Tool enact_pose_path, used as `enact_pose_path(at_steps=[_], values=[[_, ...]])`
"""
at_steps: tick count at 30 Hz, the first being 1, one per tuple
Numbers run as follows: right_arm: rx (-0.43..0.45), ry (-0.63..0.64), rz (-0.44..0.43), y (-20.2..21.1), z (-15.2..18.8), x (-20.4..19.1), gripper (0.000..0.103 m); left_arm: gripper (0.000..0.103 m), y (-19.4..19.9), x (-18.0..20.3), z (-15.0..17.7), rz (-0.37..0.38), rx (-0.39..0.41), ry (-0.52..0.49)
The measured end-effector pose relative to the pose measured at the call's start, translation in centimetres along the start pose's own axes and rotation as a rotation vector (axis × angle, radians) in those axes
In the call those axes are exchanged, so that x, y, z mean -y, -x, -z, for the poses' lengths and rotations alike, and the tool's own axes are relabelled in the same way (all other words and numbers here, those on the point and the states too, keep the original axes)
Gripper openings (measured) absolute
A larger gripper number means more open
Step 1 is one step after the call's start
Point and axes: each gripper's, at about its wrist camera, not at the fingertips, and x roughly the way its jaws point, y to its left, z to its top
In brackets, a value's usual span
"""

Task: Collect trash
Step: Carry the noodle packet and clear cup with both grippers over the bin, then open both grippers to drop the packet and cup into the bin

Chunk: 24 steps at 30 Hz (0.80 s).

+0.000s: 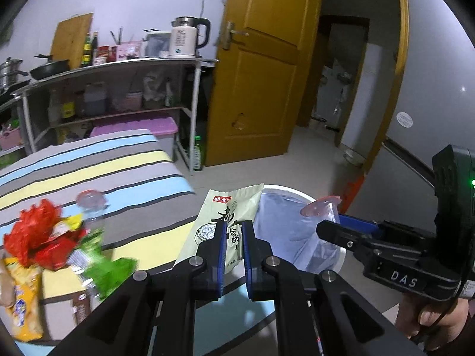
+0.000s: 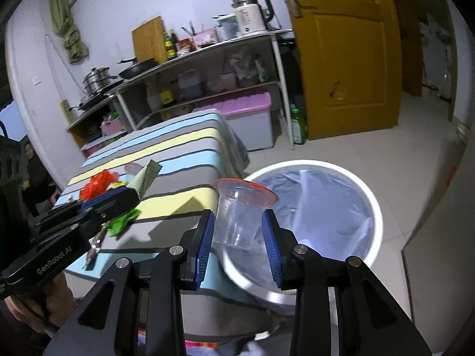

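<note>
The left claw (image 1: 231, 231) is pinching a pale green food wrapper (image 1: 228, 216) by its lower part — the packet stands up between the blue pads, beside the near rim of the white trash bin (image 2: 375, 207). The right claw (image 2: 237, 231) is clamped on a clear plastic cup (image 2: 237, 216) with a red rim, tilted, just at the bin's left rim; the bin holds a bluish liner bag (image 2: 320, 201). The bin stands on the floor, touching the bed's near corner. On the striped bed (image 1: 124, 160), towards its near-left edge, lies more trash — red wrappers (image 1: 35, 234), a green wrapper (image 1: 109, 270), a yellow snack bag (image 1: 23, 299).
</note>
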Motion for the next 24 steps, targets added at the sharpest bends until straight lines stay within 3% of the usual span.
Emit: enact_pose_path(at_steps=[19,24], values=[[-0.078,-0.051,0.092,-3.0,-0.2,4.6,0.035,0.011,-7.1,1.9,-0.9,0.103,-0.083,-0.001],[-0.089,-0.045,0.106,-3.6,0.1,4.7,0.043,0.014,-7.8,1.5,-0.9,0.112,-0.091,0.010]])
